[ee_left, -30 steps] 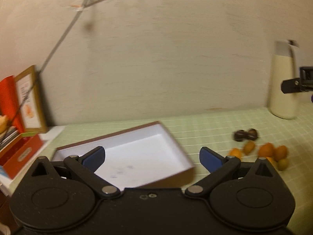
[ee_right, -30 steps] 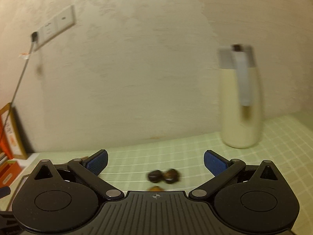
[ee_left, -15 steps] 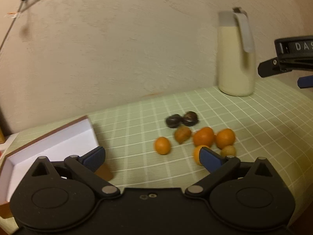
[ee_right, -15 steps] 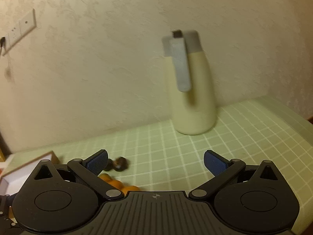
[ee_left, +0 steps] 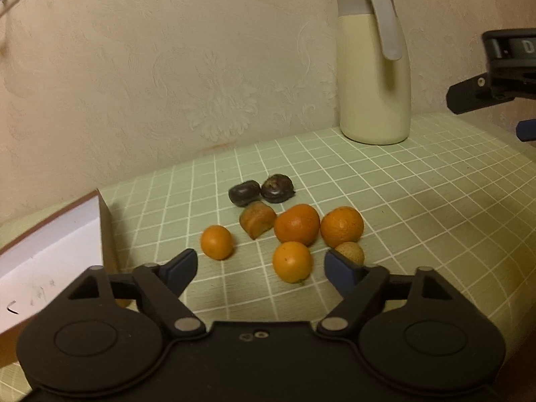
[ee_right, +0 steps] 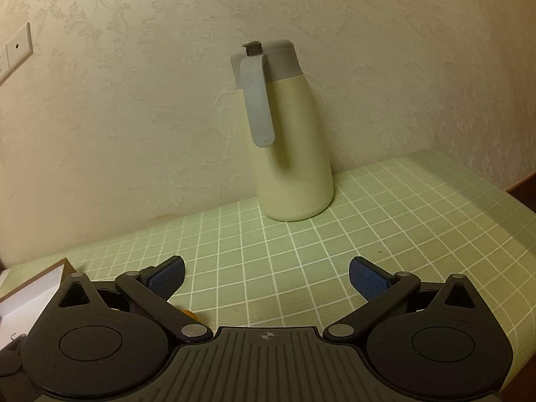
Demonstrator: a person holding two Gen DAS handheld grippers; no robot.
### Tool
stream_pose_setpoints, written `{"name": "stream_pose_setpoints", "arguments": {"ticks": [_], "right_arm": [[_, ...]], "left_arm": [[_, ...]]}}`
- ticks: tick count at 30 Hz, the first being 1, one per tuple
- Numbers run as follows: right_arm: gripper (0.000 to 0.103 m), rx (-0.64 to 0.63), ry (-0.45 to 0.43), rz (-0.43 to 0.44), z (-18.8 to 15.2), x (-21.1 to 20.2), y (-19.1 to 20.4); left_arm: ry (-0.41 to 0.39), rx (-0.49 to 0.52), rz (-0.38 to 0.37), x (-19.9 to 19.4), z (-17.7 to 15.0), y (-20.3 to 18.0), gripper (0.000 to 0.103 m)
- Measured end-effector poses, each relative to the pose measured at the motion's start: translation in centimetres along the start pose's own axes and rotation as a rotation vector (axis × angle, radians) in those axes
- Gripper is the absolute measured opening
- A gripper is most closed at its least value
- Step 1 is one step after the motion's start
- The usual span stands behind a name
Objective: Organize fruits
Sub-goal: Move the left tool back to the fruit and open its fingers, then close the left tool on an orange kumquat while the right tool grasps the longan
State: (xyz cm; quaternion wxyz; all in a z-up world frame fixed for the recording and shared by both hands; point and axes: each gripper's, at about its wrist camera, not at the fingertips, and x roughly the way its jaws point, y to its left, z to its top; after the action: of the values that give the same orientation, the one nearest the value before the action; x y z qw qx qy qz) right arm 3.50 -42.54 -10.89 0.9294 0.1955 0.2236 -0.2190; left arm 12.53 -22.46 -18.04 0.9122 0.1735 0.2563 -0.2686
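Several small fruits lie in a cluster on the green checked cloth (ee_left: 418, 201). A small orange fruit (ee_left: 292, 261) sits just ahead of my left gripper (ee_left: 259, 268), between the lines of its blue pads; the jaws are closing and the pads do not touch it. Another orange fruit (ee_left: 216, 242) lies to its left, two bigger ones (ee_left: 297, 223) behind, and two dark fruits (ee_left: 244, 193) farther back. A white open box (ee_left: 43, 261) stands at the left. My right gripper (ee_right: 266, 278) hangs open over bare cloth, nothing between its fingers.
A cream jug with a grey lid (ee_right: 284, 140) stands against the wall (ee_right: 134, 100) at the back. The table's right edge (ee_right: 522, 197) drops off. A wall socket (ee_right: 13, 53) is at the upper left. The box corner (ee_right: 40, 284) shows low left.
Both views swung right: the box slid to the left edge and the fruit cluster came close in front of my left gripper, whose jaws have narrowed. The jug moved to the centre of the right view.
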Motion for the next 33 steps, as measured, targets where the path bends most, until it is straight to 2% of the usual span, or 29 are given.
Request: {"name": "stream_pose_setpoints", "arguments": {"ticks": [8, 15, 20, 23, 26, 33], "right_arm": [[0.103, 0.017, 0.001, 0.015, 0.0, -0.1, -0.3], [0.103, 0.011, 0.012, 0.028, -0.1, 0.2, -0.1], [0.103, 0.016, 0.018, 0.033, -0.2, 0.4, -0.2], [0.103, 0.021, 0.017, 0.037, -0.1, 0.5, -0.3], [0.103, 0.018, 0.018, 0.037, -0.1, 0.6, -0.2], [0.103, 0.000, 0.033, 0.057, -0.4, 1.0, 0.5]], "left_arm": [[0.017, -0.021, -0.017, 0.8, -0.1, -0.2, 0.067], [0.042, -0.029, -0.039, 2.0, -0.2, -0.6, 0.049], [0.063, -0.044, -0.047, 3.1, -0.2, -1.0, 0.046], [0.079, -0.050, -0.050, 3.6, -0.3, -1.1, 0.032], [0.076, -0.051, -0.054, 3.8, -0.4, -1.2, 0.022], [0.071, -0.056, -0.031, 3.6, -0.5, -0.9, 0.022]]}}
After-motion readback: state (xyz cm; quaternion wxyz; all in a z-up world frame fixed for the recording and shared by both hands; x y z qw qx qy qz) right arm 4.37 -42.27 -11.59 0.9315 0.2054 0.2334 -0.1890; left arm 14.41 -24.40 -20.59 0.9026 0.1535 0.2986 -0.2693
